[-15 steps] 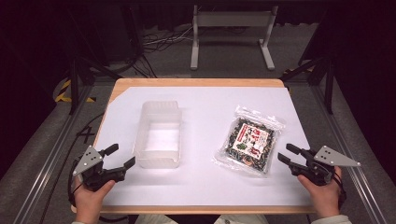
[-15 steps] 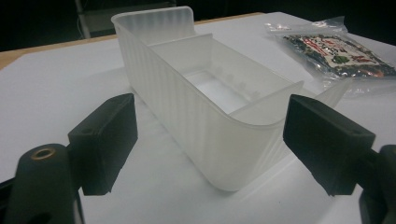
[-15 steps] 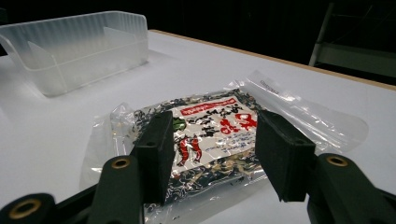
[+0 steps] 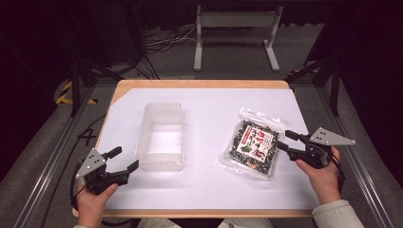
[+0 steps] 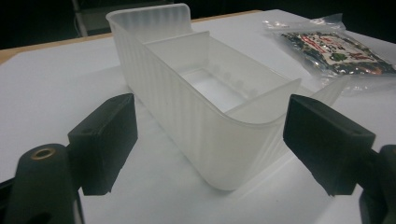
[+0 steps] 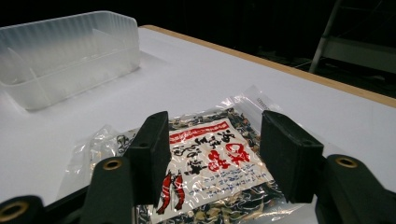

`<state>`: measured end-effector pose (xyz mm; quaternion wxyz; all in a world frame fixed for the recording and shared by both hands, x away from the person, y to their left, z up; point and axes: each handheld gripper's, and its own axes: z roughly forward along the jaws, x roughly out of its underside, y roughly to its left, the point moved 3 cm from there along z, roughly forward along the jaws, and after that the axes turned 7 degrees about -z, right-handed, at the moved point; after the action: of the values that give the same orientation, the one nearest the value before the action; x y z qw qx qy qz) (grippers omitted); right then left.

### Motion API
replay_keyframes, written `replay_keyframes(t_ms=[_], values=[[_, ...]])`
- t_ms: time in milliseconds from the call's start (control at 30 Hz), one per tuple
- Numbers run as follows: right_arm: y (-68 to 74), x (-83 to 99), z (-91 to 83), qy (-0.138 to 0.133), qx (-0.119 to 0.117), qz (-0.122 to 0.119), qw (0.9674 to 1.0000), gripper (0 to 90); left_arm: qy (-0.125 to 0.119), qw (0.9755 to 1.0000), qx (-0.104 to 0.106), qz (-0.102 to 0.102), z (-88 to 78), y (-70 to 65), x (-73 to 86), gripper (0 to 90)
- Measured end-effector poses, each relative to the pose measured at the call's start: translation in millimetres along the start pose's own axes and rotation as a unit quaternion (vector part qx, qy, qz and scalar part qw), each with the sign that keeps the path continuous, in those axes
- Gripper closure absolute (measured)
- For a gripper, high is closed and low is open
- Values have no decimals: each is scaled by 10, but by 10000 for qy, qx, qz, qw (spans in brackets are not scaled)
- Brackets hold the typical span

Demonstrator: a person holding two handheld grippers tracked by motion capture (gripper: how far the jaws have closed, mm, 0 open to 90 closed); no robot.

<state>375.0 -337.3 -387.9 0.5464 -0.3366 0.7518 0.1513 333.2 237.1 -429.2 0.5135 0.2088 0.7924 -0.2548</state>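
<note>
A translucent plastic container [image 4: 164, 108] stands empty on the white sheet, left of centre. A clear packet of dark dried food with a red and white label [image 4: 252, 145] lies flat to its right. My left gripper [image 4: 125, 158] is open at the front left, its jaws pointing at the container's near end wall [image 5: 210, 154] with a small gap to it. My right gripper [image 4: 283, 140] is open at the packet's right edge. In the right gripper view the packet [image 6: 205, 154] lies just beyond and below the spread jaws, untouched, and the container [image 6: 60, 51] stands farther off at the left.
The white sheet [image 4: 214, 190] covers a wooden table whose edge [image 4: 199, 84] shows at the back. A metal stand [image 4: 235, 28] and cables sit on the dark floor behind. Metal rails run along both sides of the table.
My right gripper has moved forward and a little left, up to the packet's right edge. The left gripper, container and packet have stayed in place.
</note>
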Motion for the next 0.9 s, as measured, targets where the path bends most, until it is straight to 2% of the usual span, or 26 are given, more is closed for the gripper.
replay_keyframes(t_ms=[200,333,500,700,733,767,900], values=[[-149,-87,109,89,77,182,9998,401,23,10000,29,52,13,-9,18,189],[-277,-121,195,174,193,160,9995,391,28,10000,12,52,20,-3,25,188],[-454,-149,276,116,228,421,9988,375,34,10000,25,2,33,3,36,187],[-681,-129,339,86,423,592,9973,364,37,10000,13,15,36,5,41,185],[-681,-129,339,86,423,592,9973,364,39,10000,-1,39,36,10,42,185],[-754,-95,356,155,430,642,9969,360,37,10000,-16,18,41,10,50,182],[-840,-62,374,226,493,700,9961,357,22,10000,-11,20,46,11,50,179]])
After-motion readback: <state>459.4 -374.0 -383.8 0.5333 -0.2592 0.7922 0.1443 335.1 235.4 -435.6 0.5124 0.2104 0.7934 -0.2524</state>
